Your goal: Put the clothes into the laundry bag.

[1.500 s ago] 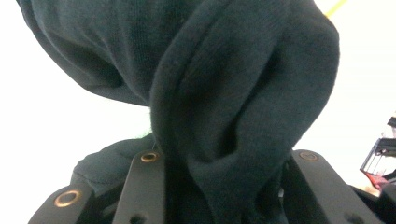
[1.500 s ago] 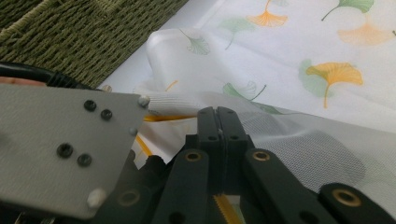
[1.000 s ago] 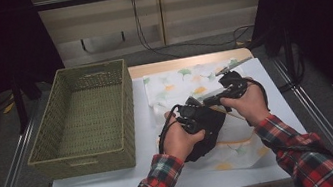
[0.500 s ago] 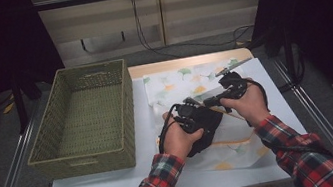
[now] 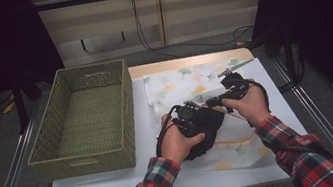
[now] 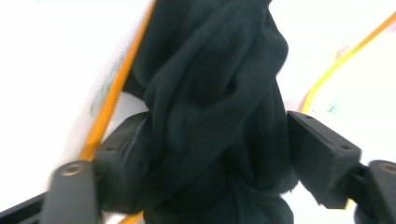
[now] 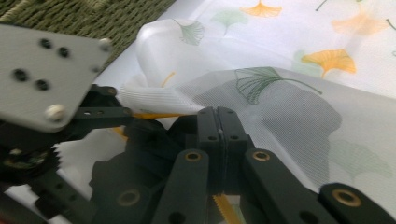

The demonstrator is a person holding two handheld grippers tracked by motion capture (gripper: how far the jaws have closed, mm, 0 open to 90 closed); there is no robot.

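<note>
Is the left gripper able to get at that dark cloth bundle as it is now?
Probably yes. The dark cloth bundle already sits between the left gripper's jaws, which have just been opening, with nothing in between. The right gripper is shut on the mesh bag's edge alongside.

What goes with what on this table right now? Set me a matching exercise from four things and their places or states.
Things:
1. wicker basket
2. black garment
3. mesh bag
4. right hand-held gripper

Places or states:
A. shut on the bag's edge
B. stands left of the bag, nothing in it
C. between the jaws of the left hand-held gripper
D. white with a leaf print, lying on the table

Pairs: 1-B, 2-C, 3-D, 4-A.

The left hand-held gripper's jaws have just been opening, with the garment between them.
</note>
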